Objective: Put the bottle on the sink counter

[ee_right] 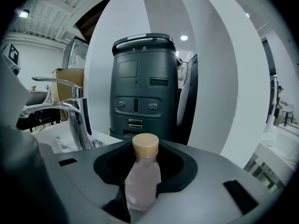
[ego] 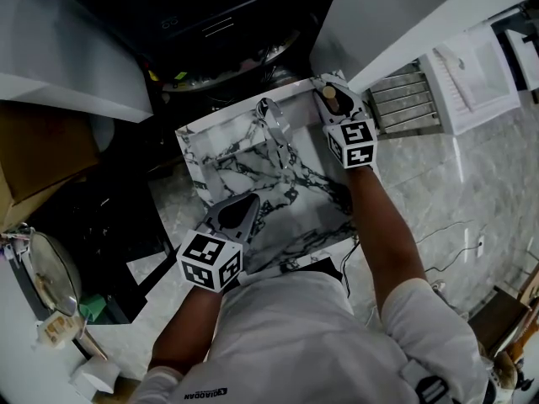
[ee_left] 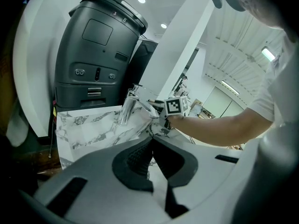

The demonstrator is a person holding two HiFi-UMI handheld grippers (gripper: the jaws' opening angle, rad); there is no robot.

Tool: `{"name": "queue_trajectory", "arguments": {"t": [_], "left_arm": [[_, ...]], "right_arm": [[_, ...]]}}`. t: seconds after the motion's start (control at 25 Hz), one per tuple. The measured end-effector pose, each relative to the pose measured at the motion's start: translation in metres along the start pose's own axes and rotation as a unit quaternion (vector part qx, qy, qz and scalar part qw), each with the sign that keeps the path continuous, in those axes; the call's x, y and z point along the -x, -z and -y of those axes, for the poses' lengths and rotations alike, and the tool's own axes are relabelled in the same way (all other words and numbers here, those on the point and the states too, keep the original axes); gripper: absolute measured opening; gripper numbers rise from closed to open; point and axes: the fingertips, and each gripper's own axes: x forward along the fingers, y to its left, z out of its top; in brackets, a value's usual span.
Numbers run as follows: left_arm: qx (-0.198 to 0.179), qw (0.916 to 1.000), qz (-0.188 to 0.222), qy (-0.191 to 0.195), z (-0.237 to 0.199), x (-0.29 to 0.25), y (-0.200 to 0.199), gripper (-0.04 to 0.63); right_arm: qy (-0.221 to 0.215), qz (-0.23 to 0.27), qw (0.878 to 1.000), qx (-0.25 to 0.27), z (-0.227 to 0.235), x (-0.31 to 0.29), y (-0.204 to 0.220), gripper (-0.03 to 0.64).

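Pink bottle [ee_right: 142, 174] gripped upright by right gripper [ee_right: 140, 197] fingers, right of tap [ee_right: 77, 120]; left gripper [ee_left: 152, 142] fingers closed, empty, facing tap.

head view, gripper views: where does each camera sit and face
Head view: on the person's head, steeply down at the marble sink; forearms, left gripper, right gripper show.
Left gripper view: on the left gripper, facing the faucet; the right forearm shows.
Right gripper view: on the right gripper, facing the dark machine, bottle in its jaws.
Shared: both gripper views show faucet and machine.
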Motion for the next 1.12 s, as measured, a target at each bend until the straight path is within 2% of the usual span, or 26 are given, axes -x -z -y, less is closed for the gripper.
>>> {"name": "queue_trajectory", "arguments": {"t": [0.48, 0.84, 1.12], "left_arm": [[0.002, 1.0, 0.005, -0.001, -0.0008, -0.005, -0.0029, 0.014], [0.002, 1.0, 0.006, -0.003, -0.0012, -0.0026, -0.0025, 0.014], [0.003, 1.0, 0.007, 0.002, 0.0033, -0.0021, -0.0015, 0.014]], "right_arm": [[0.011, -0.003, 1.0, 0.016, -0.0015, -0.0015, 0.002, 0.16], [-0.007, 0.008, 0.999, 0.031, -0.0041, -0.0011, -0.0024, 0.16], [0.002, 0.009, 0.999, 0.04, -0.0055, -0.0012, -0.0024, 0.161]]}}
